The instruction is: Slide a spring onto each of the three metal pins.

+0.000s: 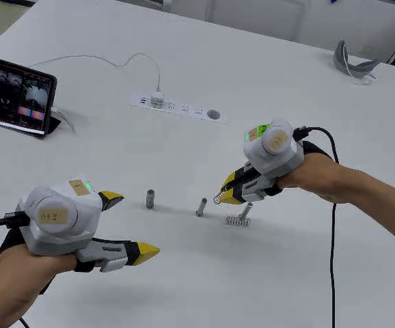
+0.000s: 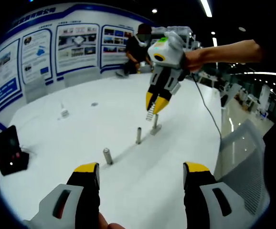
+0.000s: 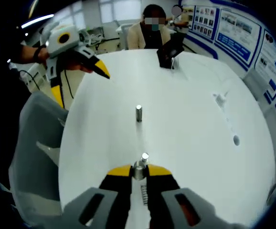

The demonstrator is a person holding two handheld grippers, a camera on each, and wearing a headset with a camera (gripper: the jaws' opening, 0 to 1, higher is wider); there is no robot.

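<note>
Head view: three pins (image 1: 150,198) on the table (image 1: 184,287), with one loose spring (image 1: 237,221) just right of the middle pin (image 1: 201,207). Left gripper view: left gripper (image 2: 141,168), fingers wide apart. Right gripper view: right gripper (image 3: 138,172), fingers pinching a second spring (image 3: 138,167) near that pin.

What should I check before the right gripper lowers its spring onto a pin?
1. Right gripper shut on spring: ok.
2. Spring lined up over the right pin: cannot tell.
3. Middle pin bare and upright: ok.
4. Spare spring lying on the table beside the right pin: ok.
5. Left gripper open and apart from the pins: ok.
</note>
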